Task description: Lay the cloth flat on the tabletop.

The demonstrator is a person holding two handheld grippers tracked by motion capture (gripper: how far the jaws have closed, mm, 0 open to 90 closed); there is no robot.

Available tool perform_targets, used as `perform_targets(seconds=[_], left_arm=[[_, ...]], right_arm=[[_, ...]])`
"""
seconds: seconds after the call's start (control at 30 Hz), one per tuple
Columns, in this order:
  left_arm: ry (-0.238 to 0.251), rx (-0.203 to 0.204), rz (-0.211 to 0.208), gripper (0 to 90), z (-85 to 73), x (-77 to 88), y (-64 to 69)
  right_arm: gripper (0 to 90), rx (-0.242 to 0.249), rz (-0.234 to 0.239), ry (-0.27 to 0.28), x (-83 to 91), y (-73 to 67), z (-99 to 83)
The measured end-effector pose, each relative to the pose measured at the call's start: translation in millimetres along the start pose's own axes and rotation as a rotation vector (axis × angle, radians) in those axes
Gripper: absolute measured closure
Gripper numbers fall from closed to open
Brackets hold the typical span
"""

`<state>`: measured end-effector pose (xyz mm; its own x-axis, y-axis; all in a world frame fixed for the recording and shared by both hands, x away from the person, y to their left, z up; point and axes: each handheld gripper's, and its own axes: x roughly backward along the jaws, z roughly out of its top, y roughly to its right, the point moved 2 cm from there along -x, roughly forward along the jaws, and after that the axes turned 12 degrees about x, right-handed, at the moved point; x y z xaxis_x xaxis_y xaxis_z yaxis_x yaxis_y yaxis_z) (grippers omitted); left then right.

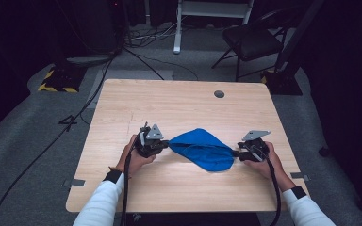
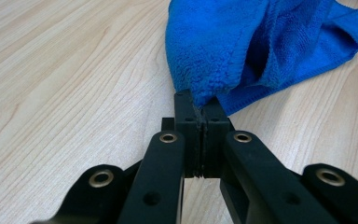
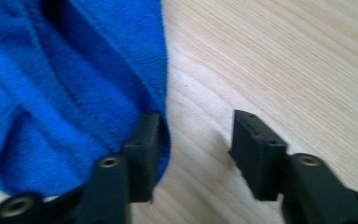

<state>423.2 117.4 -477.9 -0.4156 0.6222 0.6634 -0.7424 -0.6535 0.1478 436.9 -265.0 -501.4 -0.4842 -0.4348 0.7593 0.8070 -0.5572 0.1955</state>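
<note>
The left hand-held gripper (image 2: pixel 200 109) pins the crumpled blue terry cloth's (image 1: pixel 202 148) corner as an anchor; the right hand-held gripper (image 3: pixel 196 140) stands apart, its edge outside the gap.

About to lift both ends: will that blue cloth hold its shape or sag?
Likely floppy: the blue cloth lies bunched in folds between the claws. Its fuzzy pile probably grips well; the left claw pinches a corner firmly. The right claw stands open, so that end would drop.

Grey carpet floor (image 1: pixel 37 141) lying under trailing cables (image 1: pixel 136 56); black chair (image 1: pixel 252 42) standing behind wooden surface (image 1: pixel 179 101), surroundings remaining dark
</note>
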Motion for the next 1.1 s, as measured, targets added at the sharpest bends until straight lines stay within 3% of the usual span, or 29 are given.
perform_targets(seconds=[0.07,0.1,0.13,0.17,0.3,0.37,0.5,0.63,0.73,0.87,0.9,0.93,1.0,1.1], left_arm=[[-0.003,-0.003,0.0,88.3,-0.2,-0.2,0.1],[-0.005,0.0,-0.001,88.3,-0.5,-0.5,0.4],[-0.005,0.0,-0.001,88.3,-0.5,-0.5,0.4],[-0.006,-0.002,-0.003,88.3,-0.6,-0.8,0.5],[-0.012,-0.005,-0.012,88.3,-1.7,-2.3,2.0],[-0.015,-0.007,-0.02,88.3,-2.3,-3.6,3.1],[-0.04,-0.014,-0.049,88.2,-6.0,-7.9,9.5],[-0.058,-0.03,-0.061,88.2,-8.4,-11.8,16.1],[-0.051,-0.038,-0.046,88.2,-7.3,-12.4,18.1],[0.036,-0.013,-0.055,88.3,7.8,0.4,16.5],[0.036,-0.013,-0.055,88.3,7.8,0.4,16.5],[0.08,-0.004,-0.051,88.3,17.2,8.8,14.9],[0.095,-0.004,-0.042,88.3,22.1,13.8,14.8],[0.148,-0.015,-0.022,88.3,35.8,30.2,12.4]], right_arm=[[58.6,0.006,0.004,0.001,0.2,-0.9,0.3],[67.6,0.009,0.038,0.011,0.4,-1.8,0.3],[67.6,0.009,0.038,0.011,0.4,-1.8,0.3],[75.0,0.007,0.061,0.015,0.5,-1.7,0.0],[87.6,0.027,0.098,0.024,0.5,-3.7,0.6],[88.7,0.045,0.064,0.013,1.2,-2.8,0.9],[88.9,0.033,-0.011,0.04,8.7,6.0,-0.5],[89.0,0.04,-0.044,0.054,11.4,9.1,-0.4],[89.2,0.045,-0.053,0.073,13.1,9.6,0.7],[89.5,0.059,-0.101,0.138,32.3,14.6,11.6],[89.5,0.059,-0.101,0.138,32.3,14.6,11.6],[89.5,0.065,-0.123,0.171,45.1,17.3,21.2],[89.6,0.076,-0.136,0.182,49.3,18.0,24.7],[89.6,0.107,-0.201,0.229,72.5,22.3,43.4]])
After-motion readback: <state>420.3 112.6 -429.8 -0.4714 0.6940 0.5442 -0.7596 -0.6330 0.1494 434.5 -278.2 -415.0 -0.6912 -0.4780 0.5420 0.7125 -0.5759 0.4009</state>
